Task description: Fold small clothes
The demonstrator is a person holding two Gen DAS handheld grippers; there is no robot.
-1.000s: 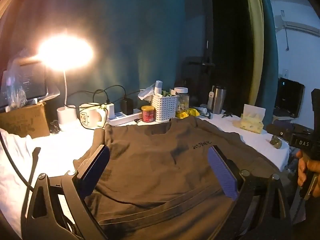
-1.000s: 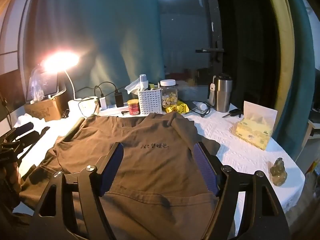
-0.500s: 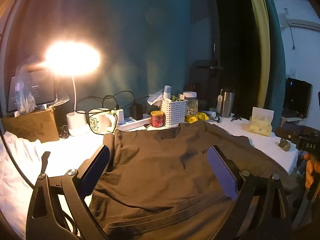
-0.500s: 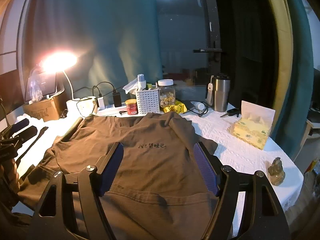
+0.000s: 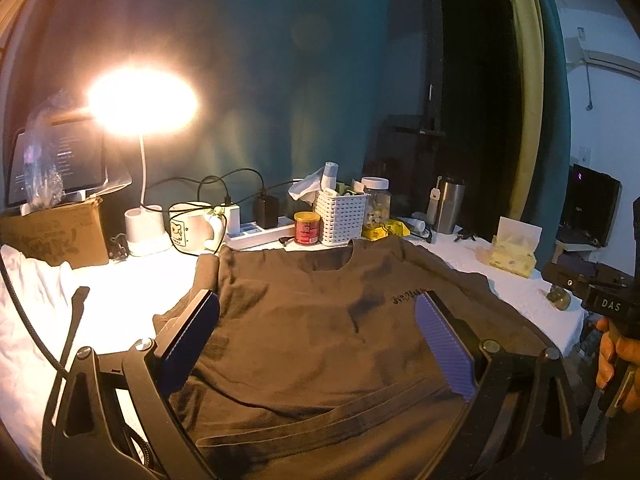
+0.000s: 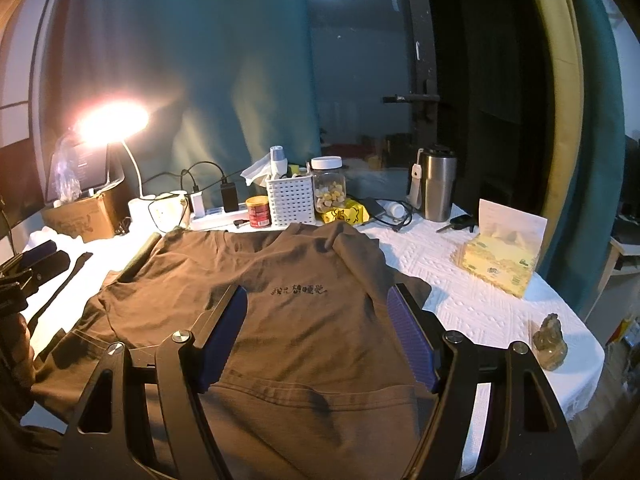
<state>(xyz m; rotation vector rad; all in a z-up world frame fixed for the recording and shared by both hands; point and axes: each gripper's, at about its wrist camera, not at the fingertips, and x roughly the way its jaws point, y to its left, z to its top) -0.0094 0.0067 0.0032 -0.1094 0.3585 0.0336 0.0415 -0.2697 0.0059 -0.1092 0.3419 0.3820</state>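
T-shirt (image 6: 304, 312), brown, lies spread on the white tabletop (image 6: 472, 304); left gripper (image 5: 316, 344) and right gripper (image 6: 316, 332) hover above it, fingers wide apart, holding nothing.

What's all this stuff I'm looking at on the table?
Brown cotton T-shirt: one, spread flat, centre.
White tablecloth: one, under everything.
White desk lamp: one, lit, back left.
Cardboard box: one, brown, far left.
White mug: one, beside lamp.
Red tin: one, behind shirt.
White lattice basket: one, back centre.
Clear jar: one, white lid.
Steel tumbler: one, back right.
Yellow tissue pack: one, right.
Left tool: open, above shirt.
Right tool: open, above shirt.
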